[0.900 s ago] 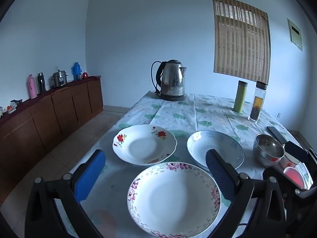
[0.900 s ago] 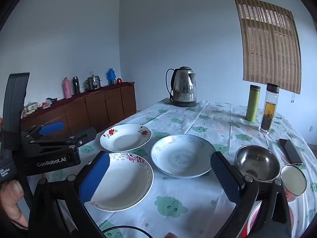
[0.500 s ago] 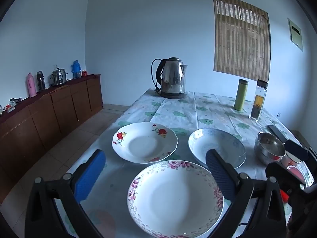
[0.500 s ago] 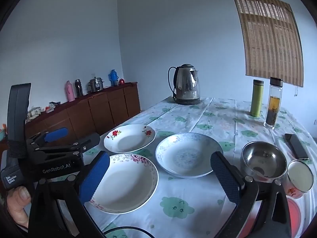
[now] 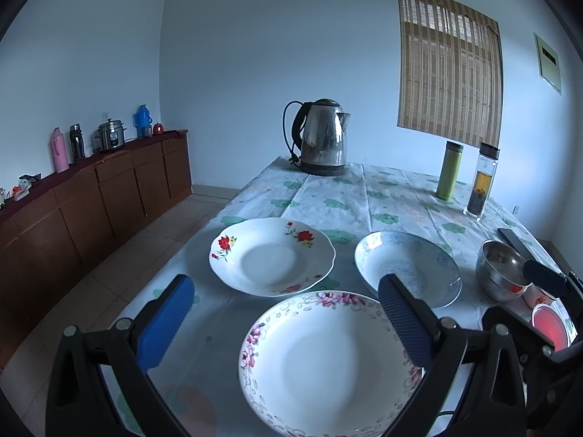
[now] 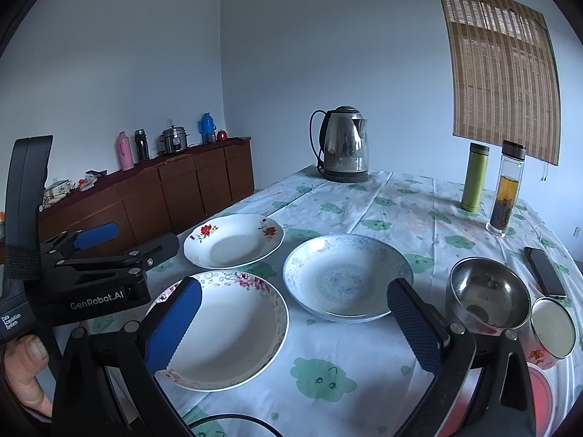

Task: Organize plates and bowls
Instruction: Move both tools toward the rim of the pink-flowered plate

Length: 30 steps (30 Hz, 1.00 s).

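left gripper (image 5: 288, 324): spread, empty, above pink plate (image 5: 328, 360) | right gripper (image 6: 295, 324): spread, empty, near blue plate (image 6: 346, 276) | steel bowl (image 6: 488, 293) beside

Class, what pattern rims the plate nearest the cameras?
Pink-purple flowers round the nearest plate; clearest in the left wrist view.

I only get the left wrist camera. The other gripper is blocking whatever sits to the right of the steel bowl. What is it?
Observer: A white cup, upright, right beside the steel bowl.
Operator: And the dark thing behind the bowl?
Observer: A phone, lying flat, with its near end by the cup's rim.
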Each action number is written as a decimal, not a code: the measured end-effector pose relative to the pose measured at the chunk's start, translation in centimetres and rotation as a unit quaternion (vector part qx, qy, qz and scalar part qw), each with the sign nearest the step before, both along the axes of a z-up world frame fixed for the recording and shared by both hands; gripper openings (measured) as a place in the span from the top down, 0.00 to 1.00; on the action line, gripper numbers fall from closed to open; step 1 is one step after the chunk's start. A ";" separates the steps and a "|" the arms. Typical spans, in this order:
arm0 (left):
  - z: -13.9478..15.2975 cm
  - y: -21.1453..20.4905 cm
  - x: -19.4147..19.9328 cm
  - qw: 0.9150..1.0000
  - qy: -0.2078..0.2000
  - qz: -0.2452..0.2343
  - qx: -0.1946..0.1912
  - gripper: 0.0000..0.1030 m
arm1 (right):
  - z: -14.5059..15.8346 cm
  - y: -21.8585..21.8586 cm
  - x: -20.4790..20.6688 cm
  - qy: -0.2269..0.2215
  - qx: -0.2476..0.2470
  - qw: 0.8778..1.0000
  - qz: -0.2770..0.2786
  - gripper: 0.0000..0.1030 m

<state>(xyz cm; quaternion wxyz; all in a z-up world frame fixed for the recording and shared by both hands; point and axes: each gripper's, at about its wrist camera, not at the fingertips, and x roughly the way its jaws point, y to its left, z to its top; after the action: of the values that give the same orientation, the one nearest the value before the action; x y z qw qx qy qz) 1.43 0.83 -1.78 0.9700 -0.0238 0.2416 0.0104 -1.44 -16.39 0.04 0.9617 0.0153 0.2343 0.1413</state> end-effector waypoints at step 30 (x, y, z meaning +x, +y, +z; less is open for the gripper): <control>-1.0 0.2 0.5 1.000 0.015 0.000 0.004 0.00 | -1.2 0.7 0.2 -0.009 -0.031 0.999 -0.012 0.01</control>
<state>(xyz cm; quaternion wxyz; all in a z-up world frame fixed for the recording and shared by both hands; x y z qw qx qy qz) 1.97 1.05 -2.78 0.9664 -0.0201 0.2559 0.0121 -1.23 -15.73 -1.18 0.9655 -0.0130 0.2294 0.1223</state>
